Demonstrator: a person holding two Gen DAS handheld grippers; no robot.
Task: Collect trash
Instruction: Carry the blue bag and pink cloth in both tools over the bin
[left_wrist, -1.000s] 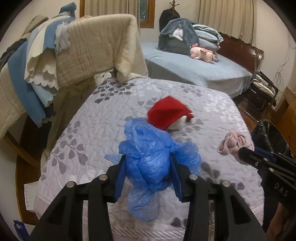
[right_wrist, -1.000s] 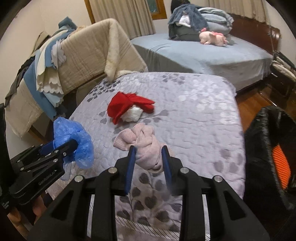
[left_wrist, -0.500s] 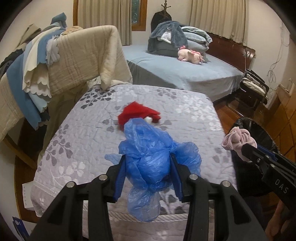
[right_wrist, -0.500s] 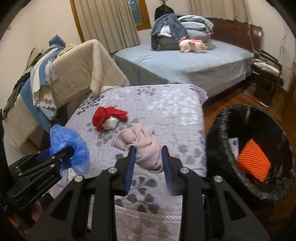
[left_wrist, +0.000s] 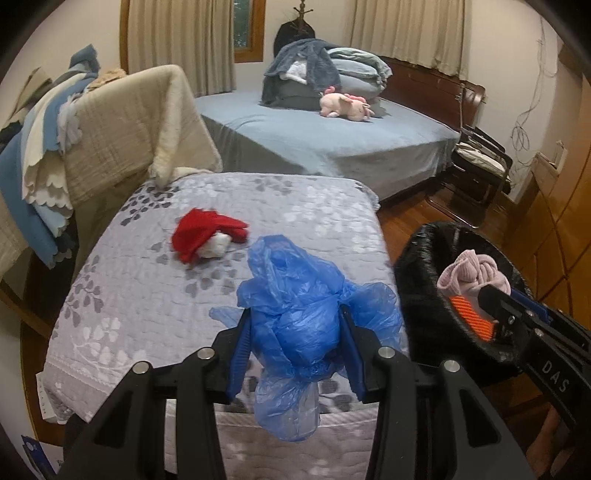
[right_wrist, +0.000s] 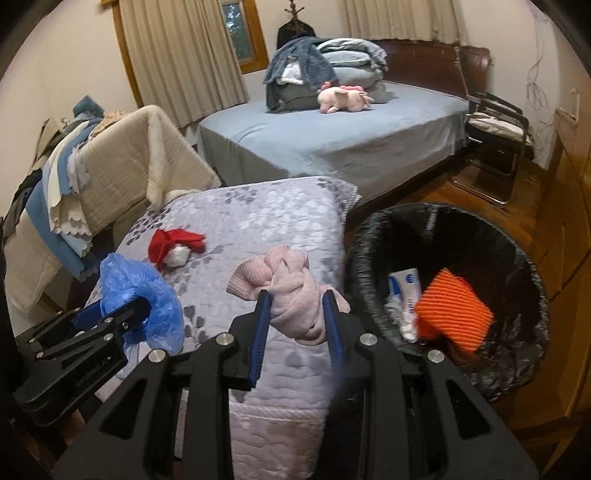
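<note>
Blue crumpled plastic bag (left_wrist: 299, 325) stays clamped in the left gripper (left_wrist: 295, 350), above the quilted mattress (left_wrist: 147, 295); the right gripper (right_wrist: 295, 328) pinches the pink knit bundle (right_wrist: 284, 284). Both have swung rightward since a second ago, bringing the black-lined trash bin (right_wrist: 373, 236) (orange item inside) beside them.

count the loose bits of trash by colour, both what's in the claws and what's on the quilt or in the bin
blue: 1, plastic bag in left claw
pink: 1, knit bundle in right claw
red: 1, cloth on quilt
orange: 1, in bin
white: 1, packet in bin
total: 5
</note>
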